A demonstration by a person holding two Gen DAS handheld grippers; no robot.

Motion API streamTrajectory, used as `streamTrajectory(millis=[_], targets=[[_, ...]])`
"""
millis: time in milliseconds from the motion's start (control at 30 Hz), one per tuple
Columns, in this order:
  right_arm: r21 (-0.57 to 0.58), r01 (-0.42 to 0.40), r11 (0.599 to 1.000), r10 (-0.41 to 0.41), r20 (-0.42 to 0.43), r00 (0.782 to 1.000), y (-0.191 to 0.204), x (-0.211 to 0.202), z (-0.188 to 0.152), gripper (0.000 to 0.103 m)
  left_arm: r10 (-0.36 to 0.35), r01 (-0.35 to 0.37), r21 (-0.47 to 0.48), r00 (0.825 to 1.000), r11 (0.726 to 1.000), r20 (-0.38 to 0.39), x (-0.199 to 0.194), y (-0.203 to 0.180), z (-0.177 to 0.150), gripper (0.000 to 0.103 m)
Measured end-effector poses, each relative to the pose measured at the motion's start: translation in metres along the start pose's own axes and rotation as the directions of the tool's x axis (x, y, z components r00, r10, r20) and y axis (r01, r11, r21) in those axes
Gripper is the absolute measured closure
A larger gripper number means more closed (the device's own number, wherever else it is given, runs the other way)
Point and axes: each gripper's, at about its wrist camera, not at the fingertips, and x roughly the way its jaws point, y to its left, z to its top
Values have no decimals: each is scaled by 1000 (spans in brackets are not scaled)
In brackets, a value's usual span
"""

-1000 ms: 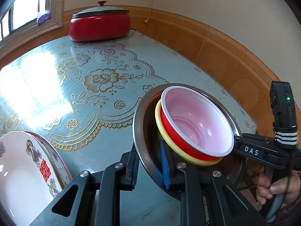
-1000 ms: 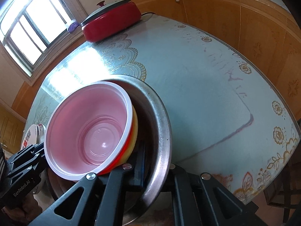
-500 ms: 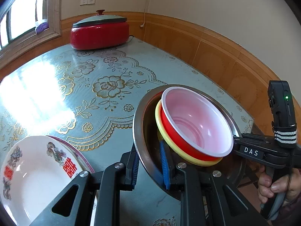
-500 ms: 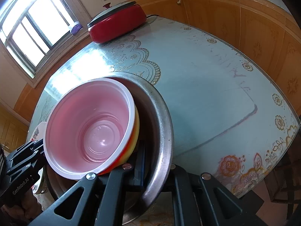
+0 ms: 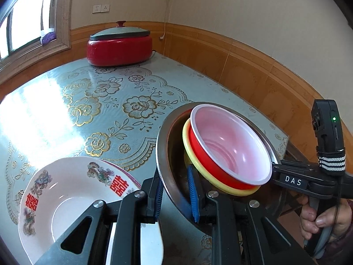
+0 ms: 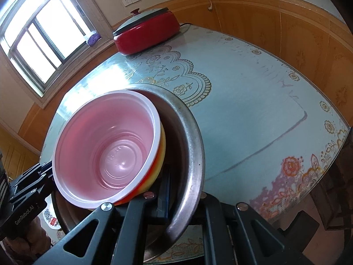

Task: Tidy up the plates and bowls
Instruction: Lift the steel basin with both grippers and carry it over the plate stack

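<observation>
A steel bowl [image 5: 167, 137] [image 6: 194, 145] is held tilted above the table, with a yellow bowl [image 5: 187, 148] and a red bowl with a pale pink inside [image 5: 229, 141] [image 6: 106, 145] nested in it. My left gripper [image 5: 175, 190] is shut on its near rim, blue pads on either side. My right gripper [image 6: 183, 196] is shut on the opposite rim and shows at the far side [image 5: 275, 170] in the left wrist view. A white plate with red characters [image 5: 66, 190] lies on the table just left of the left gripper.
A red electric pot with a grey lid [image 5: 119, 46] [image 6: 147, 33] stands at the far end of the flowered table [image 5: 110, 101]. A wood-panelled wall runs along the right side. A hand [image 5: 320, 220] grips the right tool's handle.
Both grippers have carried the stacked bowls up and toward the white plate, which now shows far more fully beside the left gripper. Both grips are unchanged.
</observation>
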Motion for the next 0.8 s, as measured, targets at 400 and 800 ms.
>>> streamTrajectory(millis=[400,800], targets=[[-140,-121,983,119,-22,993,48,1,21,95,102,-94,-91,992,991,81,-49,25,3,82],[-276,-298,914,274,-124,954,112,24,27,94,236,-212,-210,967,954,98,-92,67,-10,84]])
